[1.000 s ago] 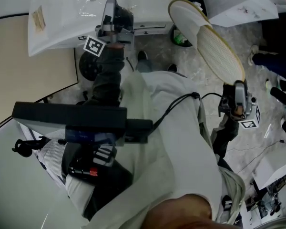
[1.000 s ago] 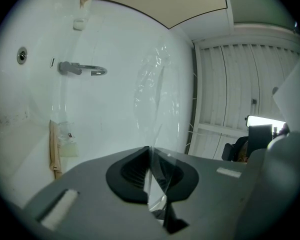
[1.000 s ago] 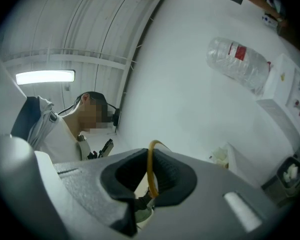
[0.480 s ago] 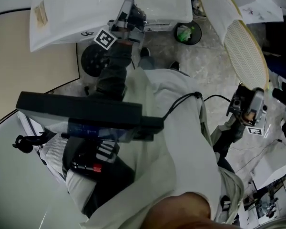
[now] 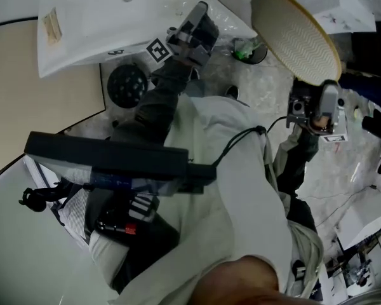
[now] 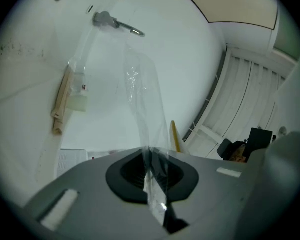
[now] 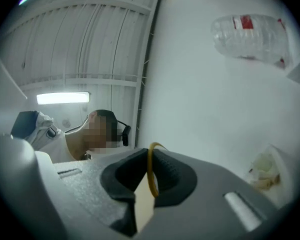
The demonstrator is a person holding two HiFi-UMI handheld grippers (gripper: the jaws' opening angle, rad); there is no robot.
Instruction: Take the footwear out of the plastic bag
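A pale slipper (image 5: 295,33) with a ribbed sole and a yellow rim is raised over the floor at the upper right, sole toward me. My right gripper (image 5: 312,89) is shut on its lower end; the right gripper view shows the yellow rim (image 7: 151,176) pinched between the pads. My left gripper (image 5: 202,16) is at the white table's edge, shut on a clear plastic bag (image 5: 232,19). In the left gripper view the film (image 6: 140,84) runs up from the closed jaws, and the slipper's yellow edge (image 6: 175,136) shows beyond it, outside the film.
The white table (image 5: 82,24) lies at the top left, with a wrapped beige item (image 6: 65,96) and a metal piece (image 6: 115,24) on it. A bin with green stuff (image 5: 251,46), a black round base (image 5: 127,84), white paper (image 5: 343,5) and cables are around. A person with a headset (image 7: 100,129) sits nearby.
The left gripper has slid right along the table edge with the bag. The right gripper has risen and swung the slipper up and left, so its sole now faces the camera.
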